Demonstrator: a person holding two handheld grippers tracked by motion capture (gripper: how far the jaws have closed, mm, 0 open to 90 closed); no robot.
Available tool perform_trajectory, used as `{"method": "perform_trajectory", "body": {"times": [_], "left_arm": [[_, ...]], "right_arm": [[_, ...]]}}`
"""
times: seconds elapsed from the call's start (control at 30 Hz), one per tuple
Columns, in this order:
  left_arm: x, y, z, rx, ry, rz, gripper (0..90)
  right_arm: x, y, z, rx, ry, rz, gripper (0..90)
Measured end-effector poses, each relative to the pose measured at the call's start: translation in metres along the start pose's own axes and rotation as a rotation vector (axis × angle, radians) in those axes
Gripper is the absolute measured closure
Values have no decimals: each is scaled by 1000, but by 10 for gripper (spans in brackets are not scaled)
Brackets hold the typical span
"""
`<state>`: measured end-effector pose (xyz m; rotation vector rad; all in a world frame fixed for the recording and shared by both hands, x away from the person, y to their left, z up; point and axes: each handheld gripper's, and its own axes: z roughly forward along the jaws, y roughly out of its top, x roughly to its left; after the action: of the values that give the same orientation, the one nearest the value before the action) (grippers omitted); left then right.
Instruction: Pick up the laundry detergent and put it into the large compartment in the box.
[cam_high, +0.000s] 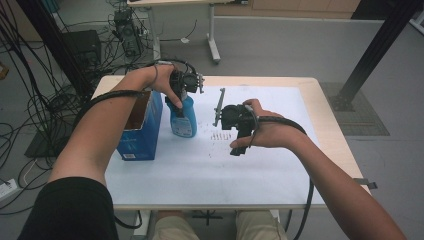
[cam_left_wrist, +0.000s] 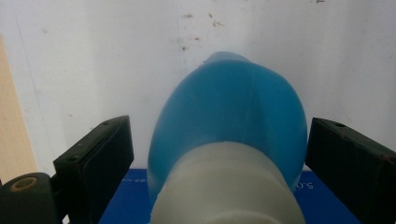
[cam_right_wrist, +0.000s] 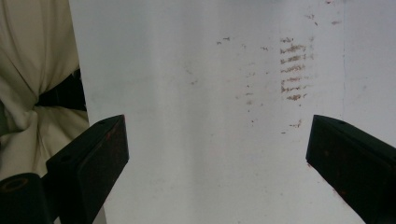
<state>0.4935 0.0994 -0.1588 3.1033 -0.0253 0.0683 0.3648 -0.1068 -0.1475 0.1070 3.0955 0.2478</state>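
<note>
A blue bottle (cam_high: 183, 120) with a white neck stands upright on the white mat (cam_high: 260, 165), right beside an open blue box (cam_high: 145, 127). My left gripper (cam_high: 179, 102) hangs over the bottle's top and points down. In the left gripper view the bottle (cam_left_wrist: 229, 107) sits between the wide-apart jaws of the left gripper (cam_left_wrist: 217, 123), with a gap at the left pad; the gripper is open. My right gripper (cam_high: 239, 137) hovers over the middle of the mat. The right gripper (cam_right_wrist: 215, 121) is open, with bare mat (cam_right_wrist: 187, 163) between its jaws.
Brown scuff marks (cam_high: 220, 136) dot the mat between the bottle and the right hand, and the scuff marks (cam_right_wrist: 292, 70) lie ahead of the right jaws. The blue box (cam_left_wrist: 123, 205) lies just below the bottle. Cables and table legs stand on the floor beyond the table's far edge (cam_high: 210, 79).
</note>
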Motion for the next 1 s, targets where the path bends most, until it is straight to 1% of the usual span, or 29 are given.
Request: {"method": "perform_trajectory", "body": {"times": [0.07, 0.13, 0.17, 0.33, 0.37, 0.5, 0.53, 0.6, 0.63, 1.0], "left_arm": [[0, 0, 0, 1, -1, 0, 84], [0, 0, 0, 2, 0, 2, 84], [0, 0, 0, 5, -1, 2, 85], [1, 0, 0, 2, -2, 4, 85], [1, -1, 0, -1, -5, -1, 86], [1, -1, -1, 2, -2, 0, 86], [1, -2, -1, -2, -3, -4, 86], [1, -2, -1, -2, -3, -6, 86], [1, -2, -1, -2, -3, -6, 86], [1, -2, -2, 0, 1, -6, 86]], "right_arm": [[0, 0, 0, 1, -2, -3, 56], [0, 0, 0, 5, 3, 9, 57], [0, 0, 0, 0, -1, 1, 57], [0, 0, 0, 1, -3, -1, 57], [0, 0, 0, 2, -2, -3, 57], [0, 0, 0, 1, 0, 0, 57], [1, 1, 0, 6, 1, 7, 57], [1, 1, -1, 5, 3, 7, 57], [1, 0, -1, 2, -2, -3, 57], [0, 0, -1, 0, 1, 0, 56]]}}
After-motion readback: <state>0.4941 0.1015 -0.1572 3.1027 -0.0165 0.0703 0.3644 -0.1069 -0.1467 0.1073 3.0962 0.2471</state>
